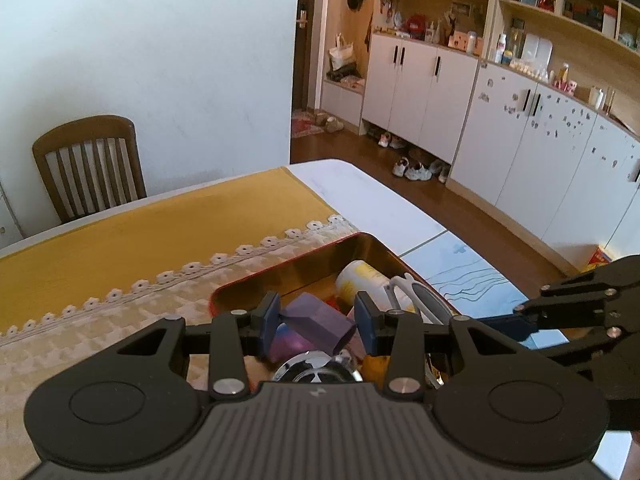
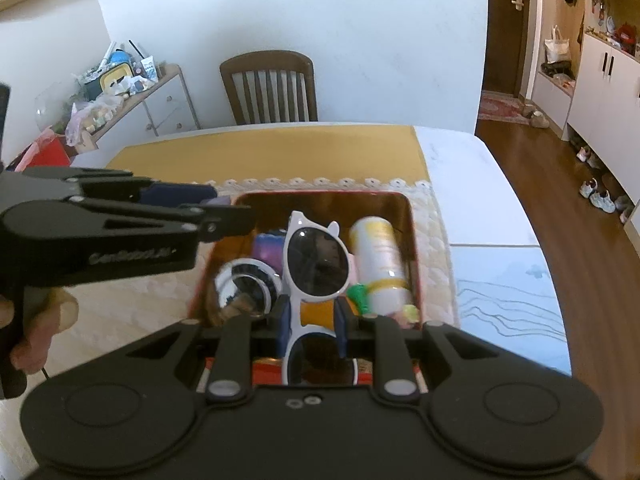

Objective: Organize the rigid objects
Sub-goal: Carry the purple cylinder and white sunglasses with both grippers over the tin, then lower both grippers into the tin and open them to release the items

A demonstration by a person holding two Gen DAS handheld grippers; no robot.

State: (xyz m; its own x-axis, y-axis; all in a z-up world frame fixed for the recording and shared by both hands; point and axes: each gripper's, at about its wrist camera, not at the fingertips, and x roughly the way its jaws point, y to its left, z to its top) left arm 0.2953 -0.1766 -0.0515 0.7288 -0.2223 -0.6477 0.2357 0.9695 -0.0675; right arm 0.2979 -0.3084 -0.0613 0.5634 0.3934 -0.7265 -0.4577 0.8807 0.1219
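Two grippers work over one tin (image 2: 412,216) on the lace-edged cloth (image 1: 120,320). White sunglasses (image 2: 316,260) sit clamped at the bridge between the right gripper's (image 2: 312,326) narrow jaws, above the tin. Left gripper (image 1: 316,320) is closed on a purple block (image 1: 320,320). Inside lie a white bottle (image 2: 380,256) and a chrome disc (image 2: 244,284). Beyond the table stands a chair (image 2: 268,84).

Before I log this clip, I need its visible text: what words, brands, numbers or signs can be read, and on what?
"GenRobot.AI": pale lettering on the side of the left gripper, blurred, so my best reading.
White and yellow bottle in the tin: print too blurred to read.
Red and yellow box on the floor: markings too small to read.
Nothing else is legible.
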